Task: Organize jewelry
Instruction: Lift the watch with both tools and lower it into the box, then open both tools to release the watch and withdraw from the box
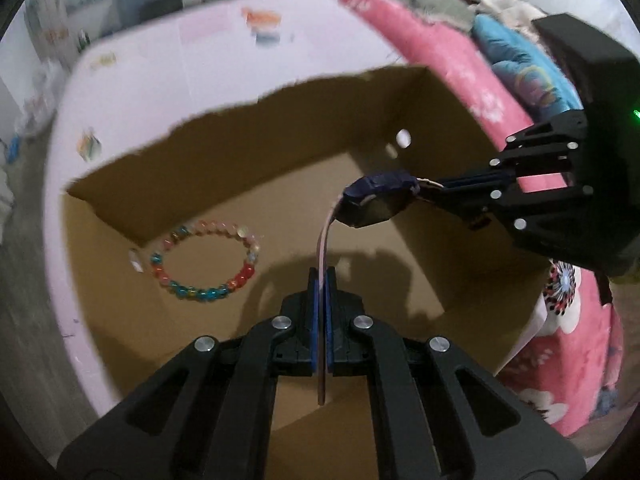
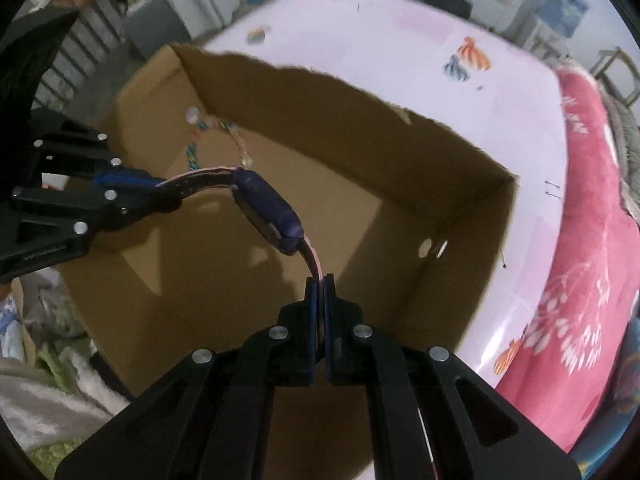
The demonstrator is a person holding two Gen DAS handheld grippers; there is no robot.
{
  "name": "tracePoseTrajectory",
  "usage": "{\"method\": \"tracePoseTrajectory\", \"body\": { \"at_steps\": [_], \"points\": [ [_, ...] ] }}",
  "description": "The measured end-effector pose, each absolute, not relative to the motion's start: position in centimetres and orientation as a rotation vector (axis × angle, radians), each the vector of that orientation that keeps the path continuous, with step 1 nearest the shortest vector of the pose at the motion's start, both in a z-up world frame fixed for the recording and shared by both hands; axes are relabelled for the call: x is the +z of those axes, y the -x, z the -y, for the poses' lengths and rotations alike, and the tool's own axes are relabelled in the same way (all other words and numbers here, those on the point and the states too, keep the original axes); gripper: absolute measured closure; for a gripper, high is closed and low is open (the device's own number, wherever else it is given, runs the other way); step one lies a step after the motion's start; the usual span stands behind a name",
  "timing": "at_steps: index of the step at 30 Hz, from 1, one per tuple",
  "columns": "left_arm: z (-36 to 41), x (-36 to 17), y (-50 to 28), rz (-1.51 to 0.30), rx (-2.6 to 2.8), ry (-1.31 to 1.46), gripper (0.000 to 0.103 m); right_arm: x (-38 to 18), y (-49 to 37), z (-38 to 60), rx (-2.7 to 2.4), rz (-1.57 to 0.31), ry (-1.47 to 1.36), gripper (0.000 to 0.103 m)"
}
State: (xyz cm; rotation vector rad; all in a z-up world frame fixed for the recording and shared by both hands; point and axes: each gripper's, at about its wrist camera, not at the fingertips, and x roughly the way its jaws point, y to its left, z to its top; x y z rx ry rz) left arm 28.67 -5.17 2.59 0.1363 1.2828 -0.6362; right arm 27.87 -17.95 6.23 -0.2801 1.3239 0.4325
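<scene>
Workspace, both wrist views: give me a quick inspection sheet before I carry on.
Surface: pale pink printed cloth, cardboard box standing open on it.
Job's things: watch held above the box, one strap in each gripper; bead bracelet lying on the box floor.
Clutter: small clear piece beside the bracelet, too blurred to identify.
Grippers: left gripper shut on one strap; right gripper shut on the other.
Cables: nothing seen.
Surroundings: pink floral blanket beside the box; blue cloth beyond it; background blurred.
</scene>
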Motion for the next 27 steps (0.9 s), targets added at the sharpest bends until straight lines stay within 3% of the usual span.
{"method": "tracePoseTrajectory", "body": {
  "at_steps": [6,8,10,15,20,27],
  "points": [
    [5.8,-1.4,-32.0,-1.494,-0.612,-0.042,0.101,4.1,-31.3,17.7,0.367,-1.417,0.401,0.095],
    [5.5,-1.6,-32.9,-1.505,-0.589,0.007,0.093,4.4,-31.8,17.6,0.340,-1.397,0.426,0.091],
    [5.2,-1.2,-33.4,-1.483,-0.595,0.049,0.085,5.3,-32.0,17.5,0.317,-1.349,0.445,0.075],
    [4.9,0.1,-33.5,-1.437,-0.559,0.025,0.081,7.3,-31.1,18.4,0.293,-1.278,0.430,0.074],
    [3.7,2.5,-32.8,-1.355,-0.547,0.009,0.077,9.1,-29.6,20.2,0.262,-1.215,0.386,0.062],
    [1.0,9.8,-26.8,-1.104,-0.615,-0.027,0.061,15.4,-22.8,22.6,0.280,-1.004,0.193,0.048]
  ]
}}
